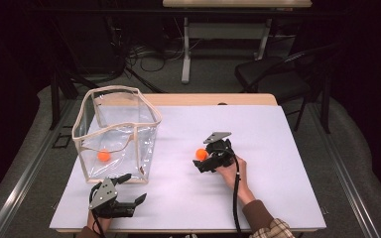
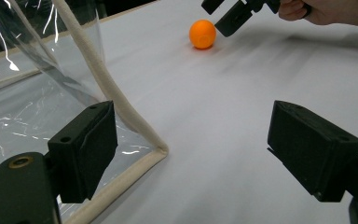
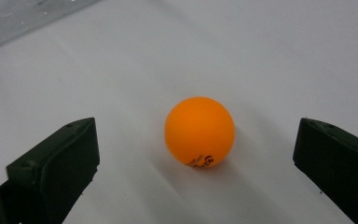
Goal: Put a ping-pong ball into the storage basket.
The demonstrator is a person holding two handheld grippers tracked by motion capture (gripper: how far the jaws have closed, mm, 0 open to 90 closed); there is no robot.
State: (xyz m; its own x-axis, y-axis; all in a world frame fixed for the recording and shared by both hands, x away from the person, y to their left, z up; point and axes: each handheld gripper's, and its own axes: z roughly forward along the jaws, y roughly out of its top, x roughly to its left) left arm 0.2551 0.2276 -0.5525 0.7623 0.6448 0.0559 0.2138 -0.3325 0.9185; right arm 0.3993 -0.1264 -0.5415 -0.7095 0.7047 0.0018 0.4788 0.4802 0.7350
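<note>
Right gripper view: an orange ball (image 3: 199,132) sits on the white table (image 3: 261,56) between the spread jaws of the right gripper (image 3: 196,163), untouched.
From the high view, the left gripper (image 1: 129,191) rests wide open near the table's front edge, just beside a clear bag (image 1: 116,131) holding a second orange ball (image 1: 103,155).

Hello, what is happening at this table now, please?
A person works with two handheld grippers. The right gripper is open, its jaws standing either side of an orange ball on the white table, not yet gripping. The left gripper, also open, waits by the corner of a clear bag that already holds another orange ball.
</note>
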